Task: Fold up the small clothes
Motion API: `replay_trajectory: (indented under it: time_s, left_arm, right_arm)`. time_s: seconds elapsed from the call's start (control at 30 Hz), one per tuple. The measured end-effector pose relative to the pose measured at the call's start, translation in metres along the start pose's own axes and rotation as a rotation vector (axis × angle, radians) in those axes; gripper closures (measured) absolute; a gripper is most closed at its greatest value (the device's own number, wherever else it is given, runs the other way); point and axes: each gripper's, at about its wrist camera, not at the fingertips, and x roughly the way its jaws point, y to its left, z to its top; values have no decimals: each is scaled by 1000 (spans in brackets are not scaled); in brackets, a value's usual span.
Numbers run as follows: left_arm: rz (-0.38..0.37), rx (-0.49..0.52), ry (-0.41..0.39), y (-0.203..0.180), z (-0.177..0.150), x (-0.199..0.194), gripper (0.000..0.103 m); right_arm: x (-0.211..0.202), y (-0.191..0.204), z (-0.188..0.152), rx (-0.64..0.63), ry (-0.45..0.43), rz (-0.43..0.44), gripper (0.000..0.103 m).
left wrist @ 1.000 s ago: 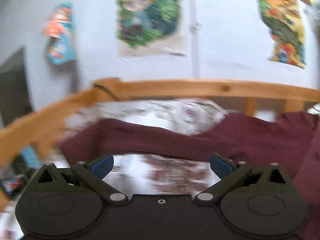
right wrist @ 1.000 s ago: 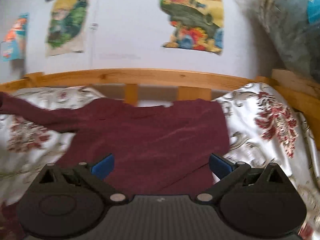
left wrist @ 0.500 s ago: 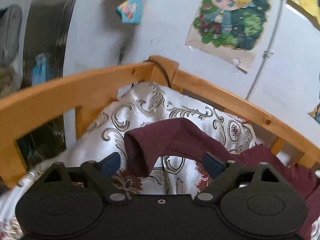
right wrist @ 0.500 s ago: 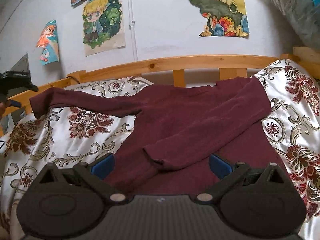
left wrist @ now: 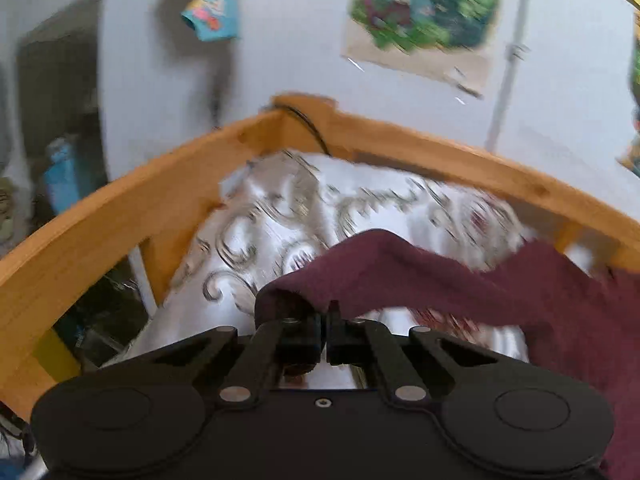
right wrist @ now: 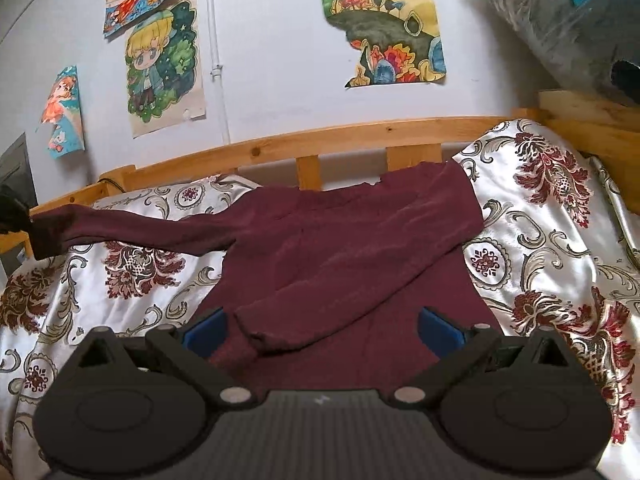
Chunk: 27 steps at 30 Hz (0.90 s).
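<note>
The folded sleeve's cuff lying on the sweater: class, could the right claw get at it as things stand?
Probably yes. The cuff lies just ahead of the open right claw, between its fingers, nothing covering it; the left claw grips the other sleeve.

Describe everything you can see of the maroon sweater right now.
The maroon sweater looks like soft knit, long-sleeved, lying on the floral bedspread. Its right sleeve is folded diagonally across the body, cuff near the open right tongs. Its left sleeve stretches out sideways, its cuff pinched in the shut left tongs. The top edge lies by the wooden rail.
</note>
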Motion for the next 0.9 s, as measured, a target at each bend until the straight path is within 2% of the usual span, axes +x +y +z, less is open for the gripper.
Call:
replay_trajectory:
  time_s: [0.13, 0.23, 0.43, 0.5, 0.57, 0.6, 0.67, 0.83, 0.9]
  left_arm:
    - [-96, 98, 75, 8, -3, -19, 102]
    - [-113, 171, 111, 10, -14, -28, 102]
    - [-152, 229, 229, 15, -43, -25, 101]
    - [-148, 230, 269, 15, -50, -21, 94]
    - [-130, 212, 291, 17, -53, -18, 72]
    - [-123, 200, 292, 18, -53, -19, 68]
    - [-111, 178, 278, 20, -52, -22, 52]
    - [-58, 235, 203, 12, -48, -29, 30]
    - [-61, 259, 197, 6, -46, -24, 28]
  right_arm:
    - [-2, 2, 2, -22, 1, 1, 0]
    - [-4, 4, 3, -27, -6, 4, 0]
    - [-5, 8, 2, -29, -8, 15, 0]
    - [-6, 10, 2, -35, -9, 19, 0]
    - [-7, 9, 2, -38, -10, 20, 0]
    - [-7, 9, 2, -39, -12, 19, 0]
    - [-9, 8, 2, -39, -14, 16, 0]
    - [-10, 6, 2, -28, -13, 7, 0]
    - [-9, 5, 1, -23, -9, 6, 0]
